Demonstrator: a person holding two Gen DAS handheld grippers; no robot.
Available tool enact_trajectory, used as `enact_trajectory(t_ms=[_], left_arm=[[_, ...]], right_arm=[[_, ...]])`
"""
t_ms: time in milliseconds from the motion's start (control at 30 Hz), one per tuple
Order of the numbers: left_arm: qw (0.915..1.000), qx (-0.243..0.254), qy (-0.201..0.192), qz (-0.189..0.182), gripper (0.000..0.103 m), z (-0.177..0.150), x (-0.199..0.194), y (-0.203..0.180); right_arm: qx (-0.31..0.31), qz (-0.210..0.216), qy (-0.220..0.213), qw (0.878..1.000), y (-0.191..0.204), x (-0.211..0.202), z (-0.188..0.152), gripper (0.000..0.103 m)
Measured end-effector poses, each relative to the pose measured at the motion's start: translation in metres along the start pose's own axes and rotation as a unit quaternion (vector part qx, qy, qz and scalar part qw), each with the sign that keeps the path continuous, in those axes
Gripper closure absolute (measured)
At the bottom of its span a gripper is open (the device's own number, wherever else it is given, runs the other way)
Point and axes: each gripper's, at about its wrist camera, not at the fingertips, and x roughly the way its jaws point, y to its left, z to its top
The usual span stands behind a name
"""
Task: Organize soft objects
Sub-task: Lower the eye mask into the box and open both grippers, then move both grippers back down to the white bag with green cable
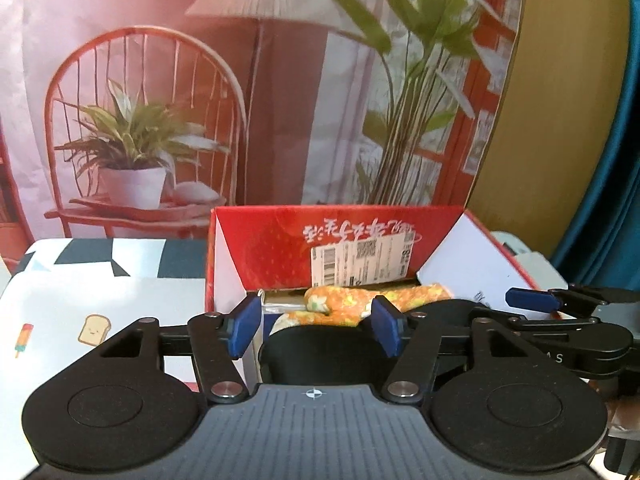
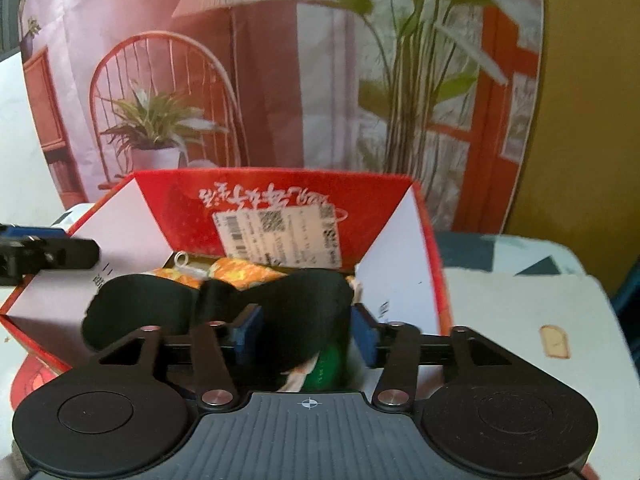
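I'm looking along my left gripper [image 1: 314, 328]: black linkage arms with silver pivot screws, blue pads [image 1: 244, 326], two round black discs and a ribbed grey plate bearing a small white crosshair. My right gripper [image 2: 306, 330] is showing the same build.

1. A black eye mask [image 2: 224, 304], two rounded lobes joined by a narrow bridge, lies draped across the open top of the red cardboard box [image 2: 280, 200].
2. An orange floral cloth roll [image 1: 360, 304] lies on its side inside the box, behind the mask.
3. The box's flaps stand open.
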Motion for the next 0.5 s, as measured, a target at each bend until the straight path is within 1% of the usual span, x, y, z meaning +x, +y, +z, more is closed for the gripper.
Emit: enact_trajectory(t_ms=[33,67,133,233,333,500], left_arm=[[1.0000,0.000,-0.002,0.000,0.039,0.000,-0.004,0.000],[1.0000,-0.001,-0.005,0.001,0.039,-0.001,-0.008,-0.001],[0.9999,-0.001,-0.010,-0.001,0.039,-0.003,-0.017,-0.002],[0.9998,-0.004,-0.021,-0.001,0.039,-0.010,-0.032,-0.002],[0.9995,-0.002,-0.031,-0.001,0.039,-0.022,-0.050,-0.003],[0.9993,-0.002,-0.039,0.002,0.039,-0.048,-0.076,-0.004]], right_arm=[[0.001,0.000,-0.004,1.000,-0.002,-0.003,0.000,0.050],[0.002,-0.001,-0.007,1.000,-0.003,-0.007,0.000,0.047],[0.004,-0.001,-0.021,1.000,-0.005,-0.016,0.000,0.045],[0.016,0.019,-0.054,0.998,-0.008,-0.035,-0.005,0.041],[0.024,0.029,-0.084,0.996,-0.010,-0.054,-0.014,0.041],[0.018,0.038,-0.116,0.992,-0.004,-0.085,-0.034,0.041]])
